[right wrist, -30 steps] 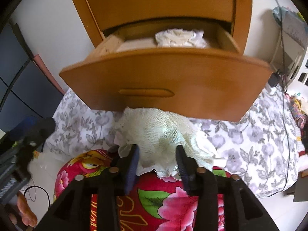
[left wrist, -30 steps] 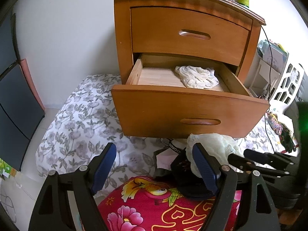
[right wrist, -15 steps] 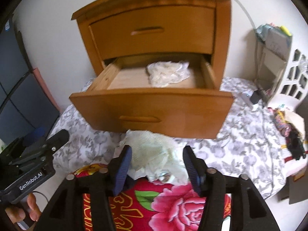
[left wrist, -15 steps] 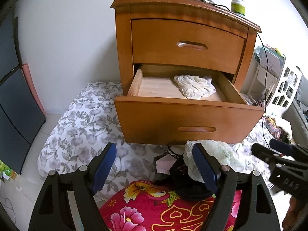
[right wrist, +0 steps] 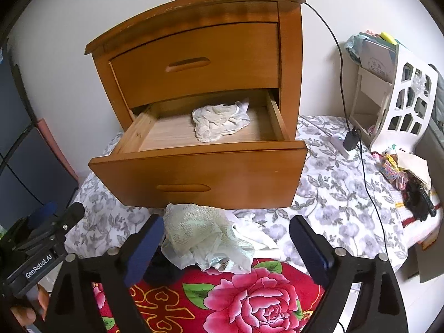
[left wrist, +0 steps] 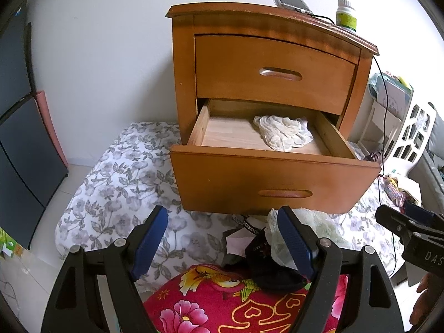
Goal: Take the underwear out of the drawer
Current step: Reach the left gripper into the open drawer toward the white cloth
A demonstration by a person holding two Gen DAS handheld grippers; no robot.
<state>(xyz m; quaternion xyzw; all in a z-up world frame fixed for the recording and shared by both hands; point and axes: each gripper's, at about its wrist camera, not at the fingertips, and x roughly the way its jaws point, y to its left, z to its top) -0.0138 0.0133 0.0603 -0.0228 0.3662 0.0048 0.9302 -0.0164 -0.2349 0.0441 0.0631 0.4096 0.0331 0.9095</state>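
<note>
Pale underwear point(right wrist: 205, 238) below parted right claw point(right wrist: 224, 247).

White wall point(left wrist: 111, 55), wooden nightstand point(left wrist: 266, 27), floral bedding point(right wrist: 333, 194)

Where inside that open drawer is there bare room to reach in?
The open drawer has bare wood along its left half, between the left wall and the crumpled white underwear. The underwear fills the right rear. Below the drawer front, the clothes pile crowds the bed.
</note>
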